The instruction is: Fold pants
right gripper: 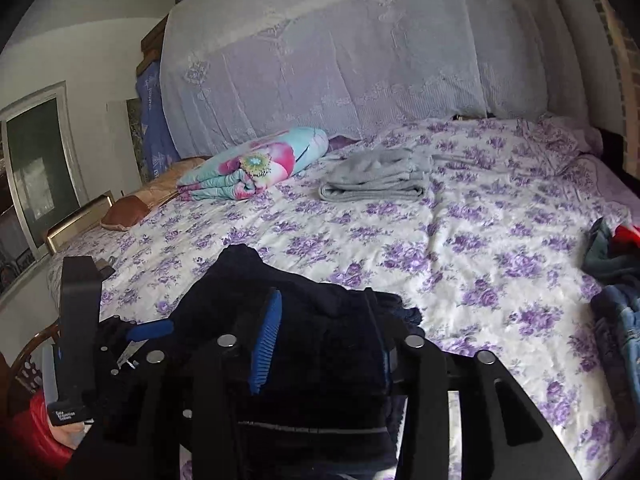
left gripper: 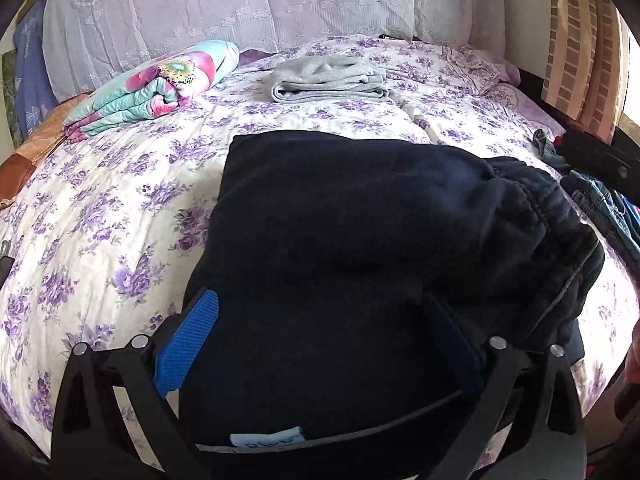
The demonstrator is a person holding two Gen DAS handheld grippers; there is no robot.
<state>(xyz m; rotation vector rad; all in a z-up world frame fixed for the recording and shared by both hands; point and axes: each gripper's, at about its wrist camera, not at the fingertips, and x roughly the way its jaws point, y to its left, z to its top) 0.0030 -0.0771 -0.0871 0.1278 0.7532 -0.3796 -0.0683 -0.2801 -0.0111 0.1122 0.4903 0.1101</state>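
- The bed (right gripper: 460, 240) fills both views, under a purple-flowered sheet, and it carries everything; lace drapes hang along its far edge.
- The dark pants (left gripper: 360, 240) are a thick, already doubled bundle at the near edge of the bed, right under my two grippers, with the gathered elastic waistband on the right side of the bundle.
- I judge them soft, floppy and fairly heavy for cloth: a fleecy knit that sags where it is unsupported but is not slippery. I would take hold through all layers at the folded edge or the waistband, where the fabric is thickest.
- The floral quilt (right gripper: 256, 164) and the grey folded garment (right gripper: 376, 180) lie well apart from the pants, toward the far edge.
- A heap of jeans and other clothes (right gripper: 616, 292) sits at the right edge, cut off by the frame.
- Left gripper (left gripper: 320, 340): its jaws stand wide with pants fabric lying between them; I cannot tell whether the pads press on it, since its right pad is lost in shadow.
- Right gripper (right gripper: 324, 344): about half open, with dark cloth bunched between its pads; whether it is clamped I cannot make out.
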